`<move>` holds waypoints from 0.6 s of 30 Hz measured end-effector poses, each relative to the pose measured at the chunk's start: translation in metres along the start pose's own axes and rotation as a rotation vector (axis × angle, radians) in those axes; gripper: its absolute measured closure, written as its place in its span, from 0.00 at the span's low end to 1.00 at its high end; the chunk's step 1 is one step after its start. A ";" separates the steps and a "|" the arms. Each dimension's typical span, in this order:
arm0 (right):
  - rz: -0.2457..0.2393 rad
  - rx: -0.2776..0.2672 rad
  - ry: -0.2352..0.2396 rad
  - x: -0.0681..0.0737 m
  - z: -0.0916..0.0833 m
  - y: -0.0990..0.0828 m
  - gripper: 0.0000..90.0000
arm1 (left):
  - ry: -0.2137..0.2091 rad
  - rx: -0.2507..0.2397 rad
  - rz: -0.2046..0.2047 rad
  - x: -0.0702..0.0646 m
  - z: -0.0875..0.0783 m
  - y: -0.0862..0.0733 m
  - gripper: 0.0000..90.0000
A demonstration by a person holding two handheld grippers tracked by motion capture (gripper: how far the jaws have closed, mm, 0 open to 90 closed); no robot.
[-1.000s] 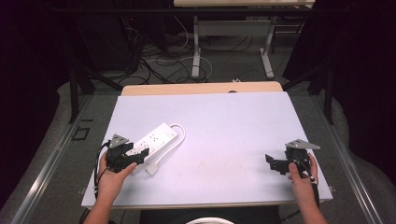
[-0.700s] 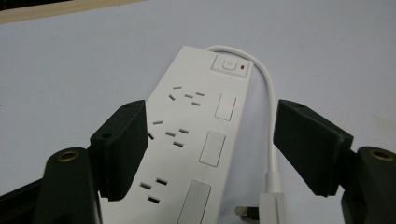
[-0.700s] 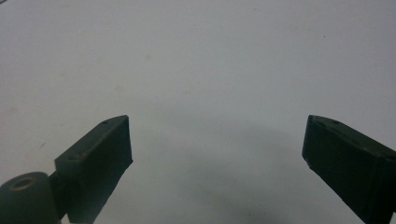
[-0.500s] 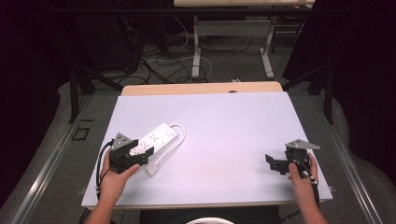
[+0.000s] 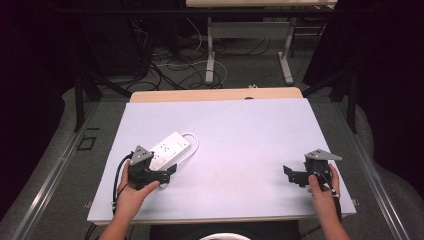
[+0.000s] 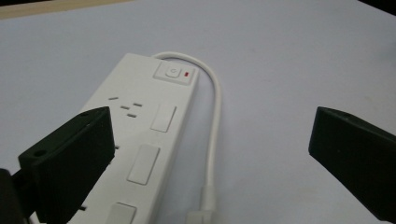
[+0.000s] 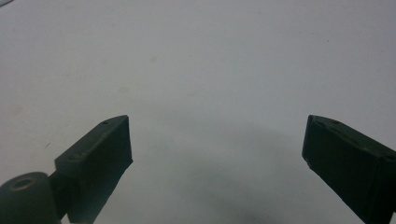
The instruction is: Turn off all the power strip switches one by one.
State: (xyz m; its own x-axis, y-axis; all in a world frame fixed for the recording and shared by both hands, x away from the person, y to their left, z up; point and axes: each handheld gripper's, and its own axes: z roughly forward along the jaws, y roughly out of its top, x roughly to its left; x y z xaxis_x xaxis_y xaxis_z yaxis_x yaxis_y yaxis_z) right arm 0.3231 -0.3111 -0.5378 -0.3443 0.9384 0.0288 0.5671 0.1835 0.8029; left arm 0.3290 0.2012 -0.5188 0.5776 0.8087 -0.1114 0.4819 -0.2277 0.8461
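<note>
The white power strip (image 5: 170, 148) lies at the surface's (image 5: 240, 130) seven o'clock, cord looped beside it. The left tongs (image 6: 210, 154), just opened wide, straddle its near end; the right tongs (image 7: 215, 163) stand spread over bare surface. Rigid, light, slippery plastic: grip across its narrow sides.

We read no words, brand or numbers anywhere. Only sign: power symbol (circle w/ stroke) on switch (image 6: 173, 73) at cord end of white power strip (image 6: 135, 140). Small red mark just beside symbol, same switch. Socket faces along strip plain, no print we can make out. High view too small to read anything on strip.
</note>
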 end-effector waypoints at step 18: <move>0.002 0.001 0.003 0.000 0.001 0.000 0.08 | -0.032 0.011 0.051 -0.011 0.011 -0.006 0.01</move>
State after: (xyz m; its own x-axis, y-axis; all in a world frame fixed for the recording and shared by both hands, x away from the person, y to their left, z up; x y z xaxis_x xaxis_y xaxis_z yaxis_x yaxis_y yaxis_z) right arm 0.3232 -0.3108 -0.5383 -0.3452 0.9380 0.0319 0.5685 0.1819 0.8023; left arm 0.3265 0.1880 -0.5284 0.6219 0.7785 -0.0849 0.4585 -0.2740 0.8454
